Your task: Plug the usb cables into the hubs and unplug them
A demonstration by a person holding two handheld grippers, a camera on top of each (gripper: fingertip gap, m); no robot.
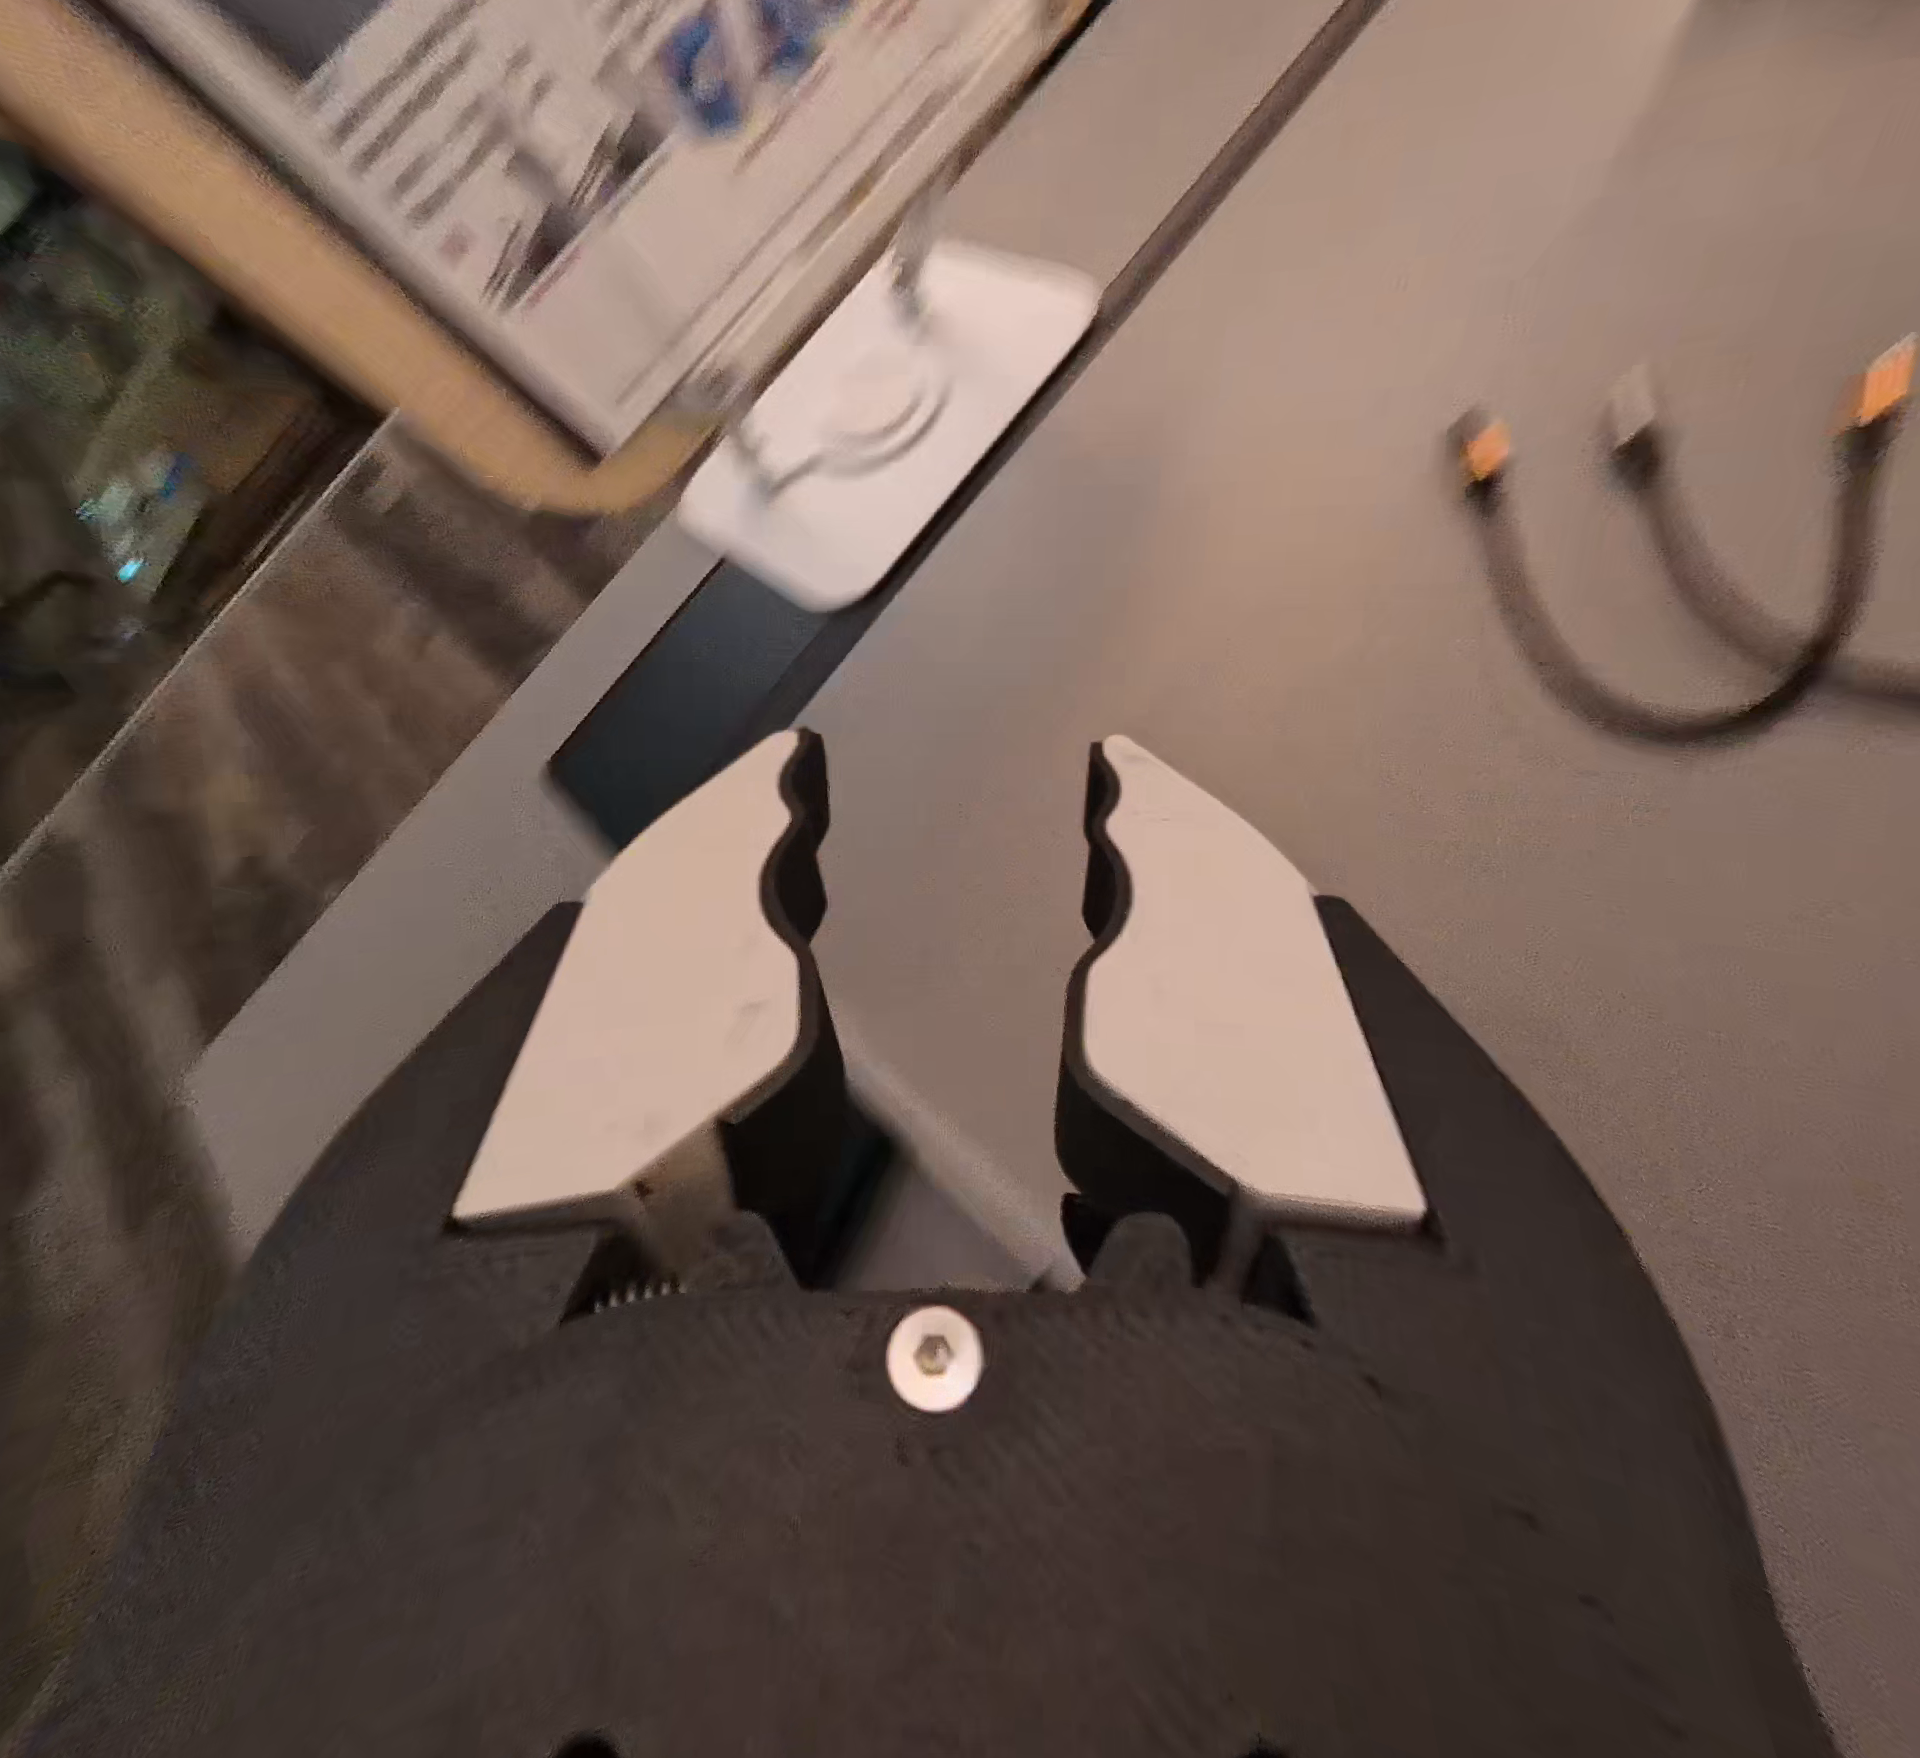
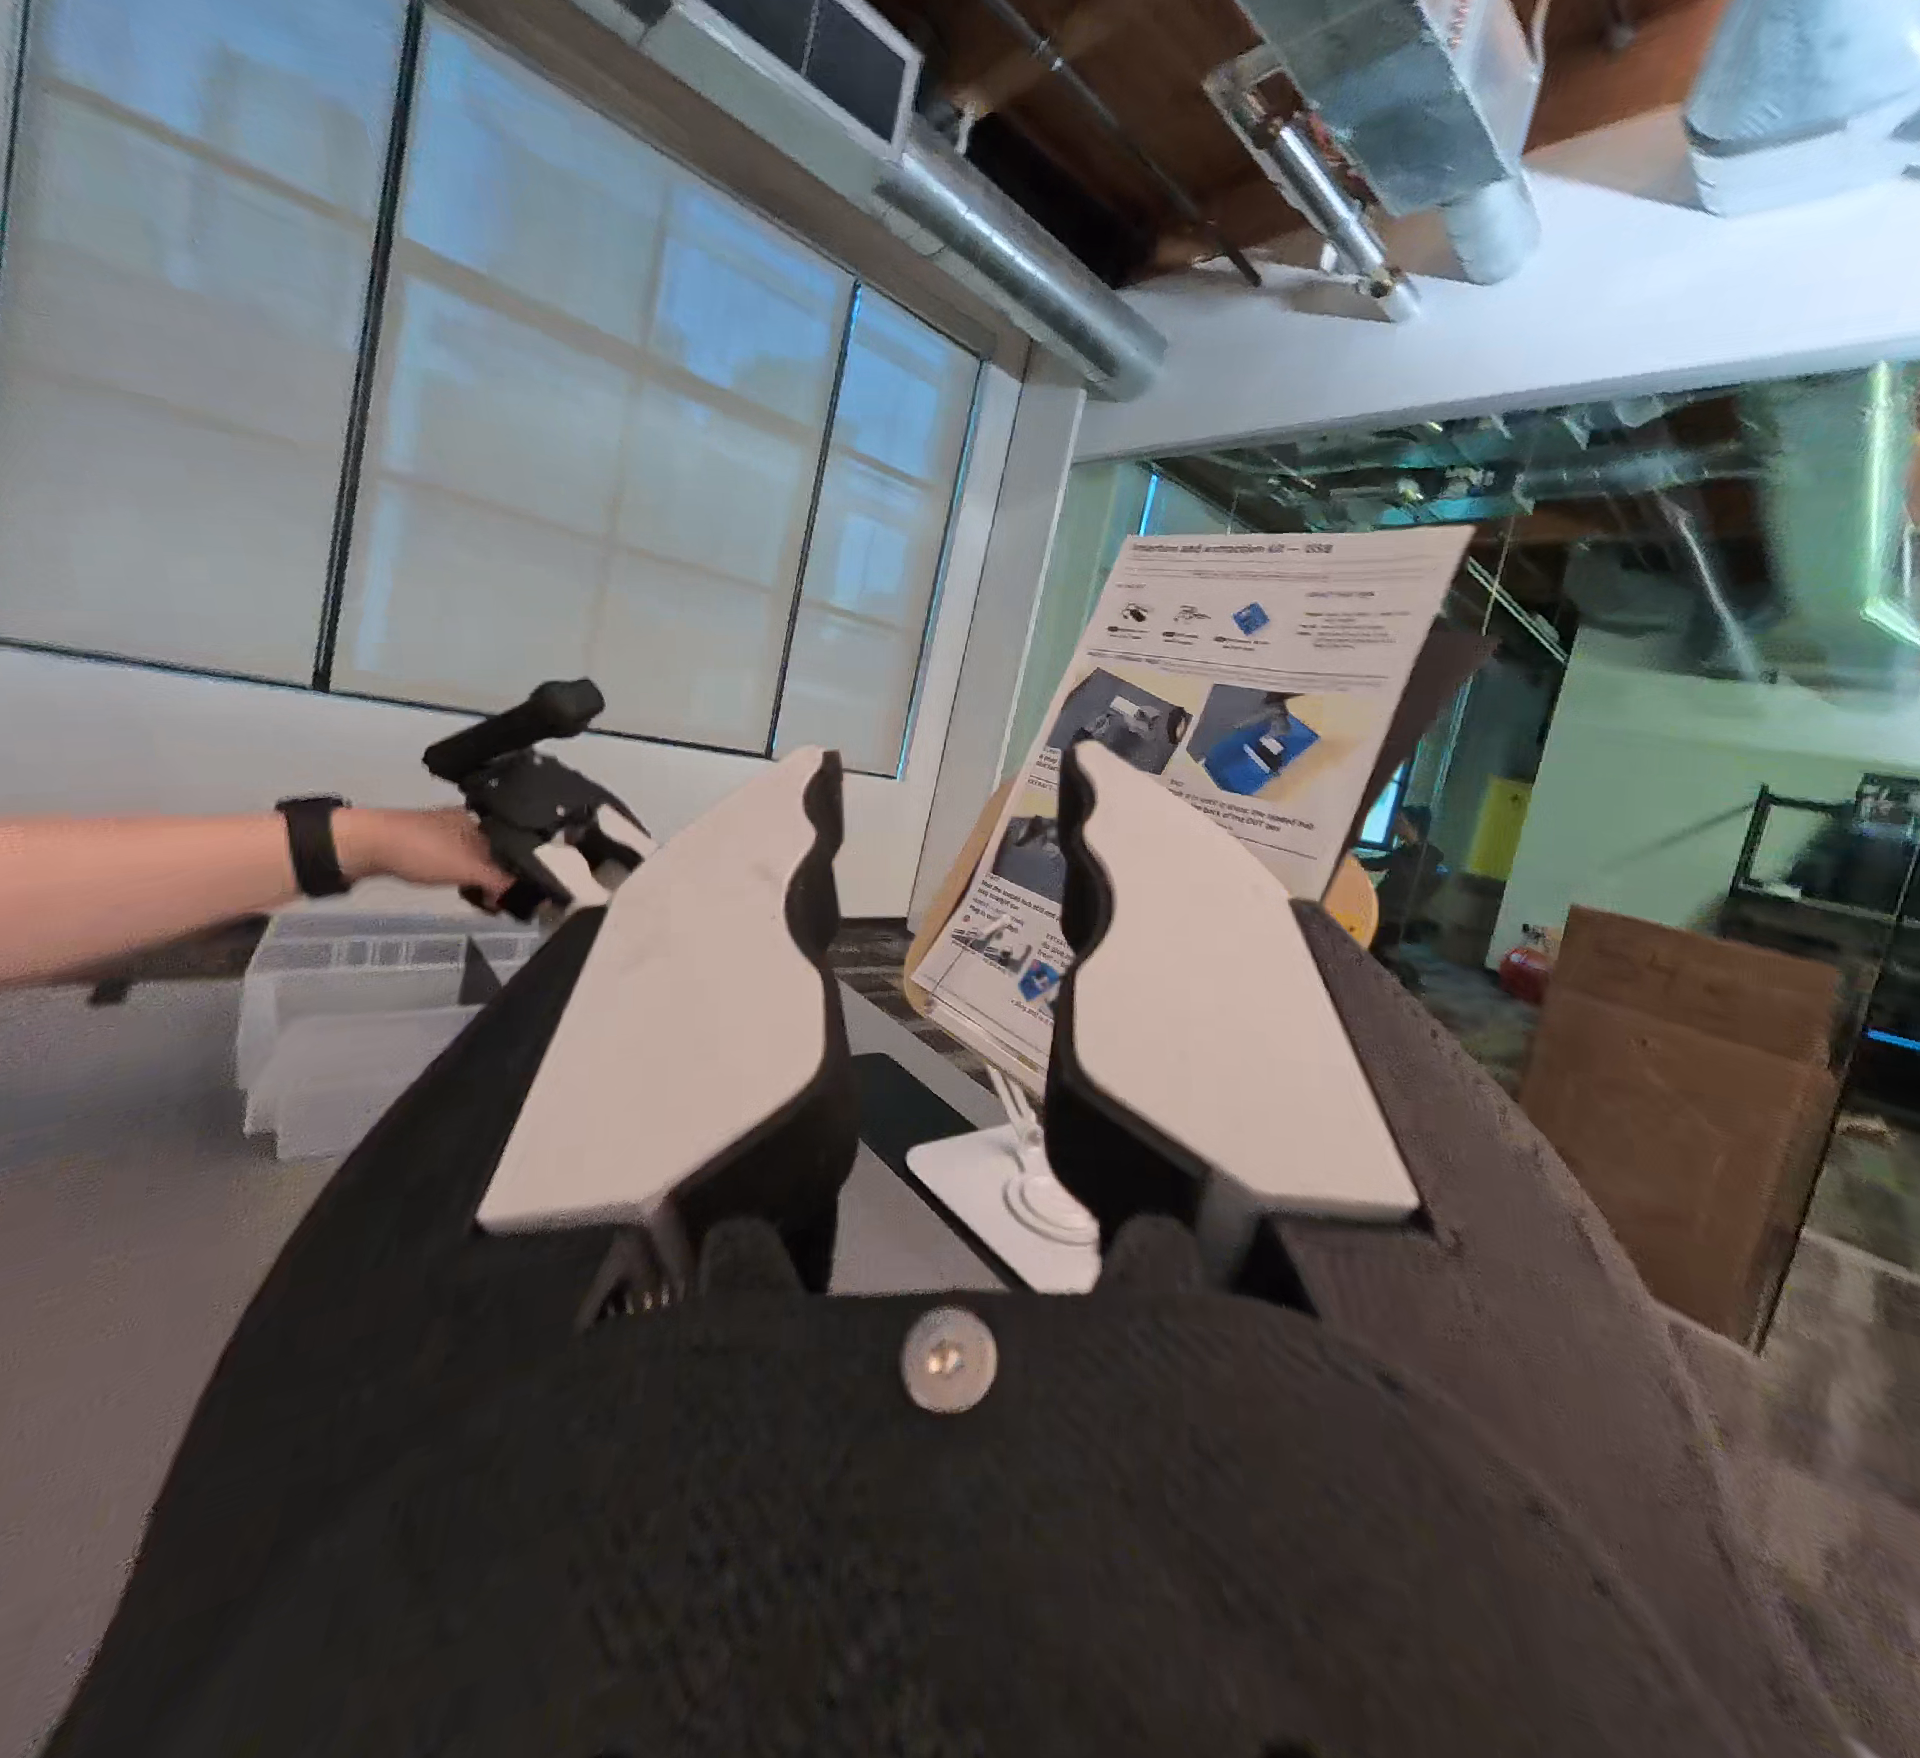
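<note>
In the left wrist view, dark USB cables (image 1: pixel 1704 607) lie on the grey table (image 1: pixel 1299 565) at the right, with three plug ends, two with orange inserts (image 1: pixel 1484 451) and one silver (image 1: pixel 1633 412). My left gripper (image 1: pixel 956 763) is open and empty, over the table well left of the cables. My right gripper (image 2: pixel 951 773) is open and empty, raised and tilted up toward the room. The left gripper (image 2: pixel 582 861) also shows far off in the right wrist view, held in a person's hand. No hub is in view.
A printed instruction sheet (image 2: pixel 1226 752) on a clear stand with a white base (image 2: pixel 997 1199) stands at the table's far edge; it also shows blurred in the left wrist view (image 1: pixel 665 98). Clear plastic bins (image 2: pixel 353 1012) sit at left. A cardboard box (image 2: pixel 1683 1116) stands beyond the table.
</note>
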